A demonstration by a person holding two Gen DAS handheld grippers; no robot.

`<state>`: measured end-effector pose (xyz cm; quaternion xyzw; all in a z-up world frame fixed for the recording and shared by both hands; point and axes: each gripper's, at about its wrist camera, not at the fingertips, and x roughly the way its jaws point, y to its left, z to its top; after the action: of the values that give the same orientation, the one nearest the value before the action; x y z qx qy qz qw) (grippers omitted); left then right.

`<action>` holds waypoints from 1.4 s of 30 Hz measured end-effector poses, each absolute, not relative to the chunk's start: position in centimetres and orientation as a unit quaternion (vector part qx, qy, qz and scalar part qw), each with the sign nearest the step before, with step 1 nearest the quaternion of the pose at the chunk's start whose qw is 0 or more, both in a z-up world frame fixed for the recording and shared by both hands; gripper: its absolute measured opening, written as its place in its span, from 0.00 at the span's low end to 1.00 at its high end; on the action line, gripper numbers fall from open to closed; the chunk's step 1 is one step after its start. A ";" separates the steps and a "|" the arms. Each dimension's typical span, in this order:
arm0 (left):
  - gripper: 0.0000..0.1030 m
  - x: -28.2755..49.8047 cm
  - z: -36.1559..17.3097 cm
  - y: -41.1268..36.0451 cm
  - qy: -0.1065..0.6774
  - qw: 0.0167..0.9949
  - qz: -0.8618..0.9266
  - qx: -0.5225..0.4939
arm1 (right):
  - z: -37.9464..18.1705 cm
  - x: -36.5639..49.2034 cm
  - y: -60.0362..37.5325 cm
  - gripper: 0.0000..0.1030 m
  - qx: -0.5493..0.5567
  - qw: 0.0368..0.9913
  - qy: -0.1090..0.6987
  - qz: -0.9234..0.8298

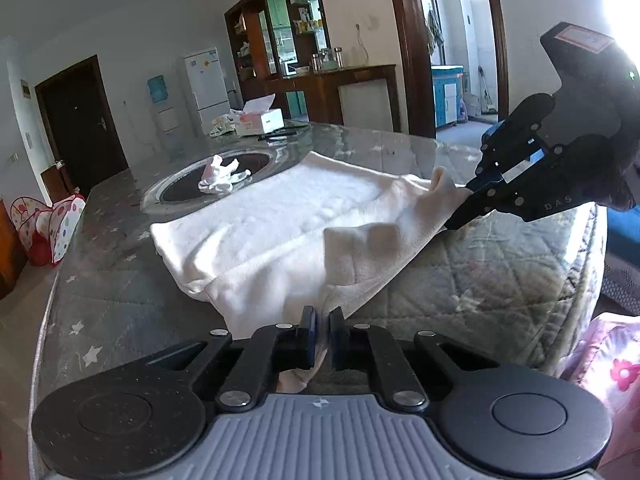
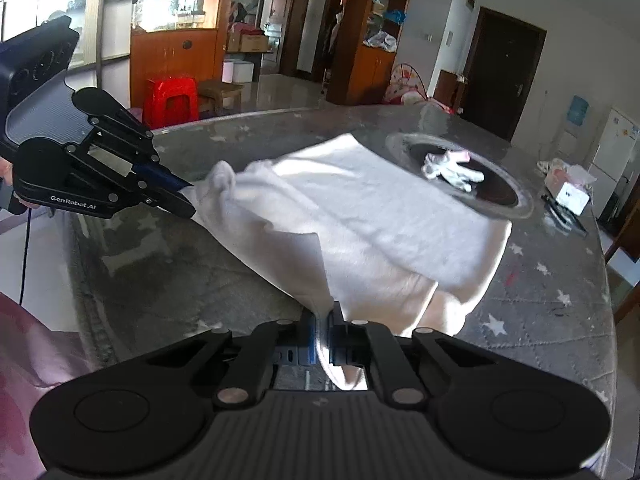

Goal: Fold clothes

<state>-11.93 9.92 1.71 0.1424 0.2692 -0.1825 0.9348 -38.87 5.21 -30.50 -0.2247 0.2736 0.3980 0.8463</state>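
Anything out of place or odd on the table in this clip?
A small crumpled white cloth lies on the dark round inset beyond the white garment that the left gripper and right gripper are pinching. Nothing looks spilled or damaged.

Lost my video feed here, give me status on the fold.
Left gripper and right gripper both shut on the white garment. Near edge lifted off the table. Small white cloth lies beyond it, apart.

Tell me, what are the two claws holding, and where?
Both hold the white cloth. The left claw pinches its near edge, and the right claw pinches another spot on the same lifted edge.
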 end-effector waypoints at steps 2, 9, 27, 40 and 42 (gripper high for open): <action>0.07 -12.5 2.2 10.0 0.267 0.936 -0.183 0.136 | -29.9 -39.5 5.1 0.04 -0.224 0.845 0.269 0.404; 0.07 -16.1 3.5 9.8 0.264 0.940 -0.183 0.116 | -28.1 -43.0 4.4 0.04 -0.231 0.837 0.261 0.421; 0.06 -19.5 7.1 8.1 0.236 0.950 -0.160 0.123 | -23.4 -48.1 2.7 0.04 -0.216 0.841 0.260 0.423; 0.06 -3.8 7.5 7.8 0.236 0.951 -0.127 0.156 | -23.4 -34.3 3.6 0.04 -0.184 0.869 0.282 0.362; 0.06 -1.2 6.5 7.8 0.252 0.948 -0.123 0.153 | -24.4 -32.0 3.9 0.04 -0.179 0.869 0.294 0.355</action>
<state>-1.21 7.75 6.51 0.1526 0.2520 -0.1230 0.9477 -31.97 3.91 -24.38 -0.1792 0.2943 0.3551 0.8690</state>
